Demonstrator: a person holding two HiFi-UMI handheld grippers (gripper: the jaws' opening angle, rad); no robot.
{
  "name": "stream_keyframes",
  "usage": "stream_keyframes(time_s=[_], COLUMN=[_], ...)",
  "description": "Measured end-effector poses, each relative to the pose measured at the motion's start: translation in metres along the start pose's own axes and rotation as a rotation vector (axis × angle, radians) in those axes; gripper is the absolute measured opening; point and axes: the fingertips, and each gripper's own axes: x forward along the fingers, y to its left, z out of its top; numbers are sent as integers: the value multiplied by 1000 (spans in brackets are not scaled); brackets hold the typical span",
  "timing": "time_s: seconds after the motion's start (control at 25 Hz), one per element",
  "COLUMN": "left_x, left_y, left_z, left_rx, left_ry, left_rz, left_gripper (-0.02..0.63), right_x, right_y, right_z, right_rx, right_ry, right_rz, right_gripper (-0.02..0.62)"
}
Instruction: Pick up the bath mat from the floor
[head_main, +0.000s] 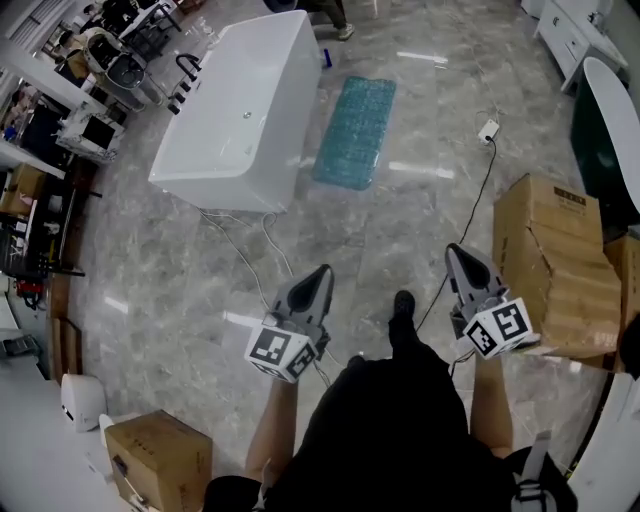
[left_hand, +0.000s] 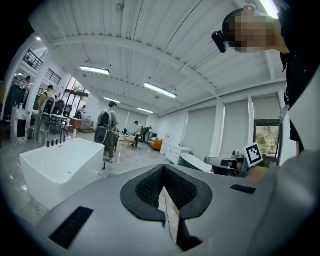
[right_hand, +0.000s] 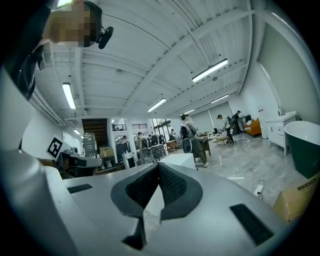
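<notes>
left claw (head_main: 322, 272): we see its two jaws together at the tips with nothing between them; in the left gripper view (left_hand: 163, 166) the dark pads meet in a point, held off the floor.
right claw (head_main: 456, 252): jaws likewise together and empty; the right gripper view (right_hand: 159, 164) shows the pads closing to a point. We hold it beside the left one, well apart from it.
marker cubes: one sits at the back of each claw, just ahead of our forearms.
floor (head_main: 180, 280): grey polished marble; our dark shoe (head_main: 403, 303) shows between the two claws.
cable (head_main: 470, 235): thin and black, it runs across the floor past the right claw to a white plug block (head_main: 489, 130).
bath mat (head_main: 355, 130): teal, lying flat on the floor just beside the long side of the bathtub, well ahead of both claws and touched by neither.
bathtub (head_main: 240, 110): white, freestanding.
cardboard boxes: a large one (head_main: 555, 260) near the right claw, a smaller one (head_main: 160, 460) at lower left.
</notes>
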Motion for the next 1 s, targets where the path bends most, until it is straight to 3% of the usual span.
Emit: stream_keyframes(time_s=[0.36, 0.56, 0.8, 1.0], left_x=[131, 166, 211, 265], left_y=[23, 43, 92, 143], left_z=[38, 29, 21, 31], left_rx=[1, -31, -67, -72], left_ry=[-35, -3, 9, 14], left_rz=[74, 109, 132, 128], left_gripper=[12, 12, 12, 12], right_x=[62, 93, 140, 192], right_y=[-115, -145, -171, -197], right_z=[17, 20, 15, 34], right_rx=[-10, -11, -19, -43], right_ry=[53, 77, 93, 95], right_rz=[21, 48, 45, 30], right_gripper=[12, 12, 12, 12])
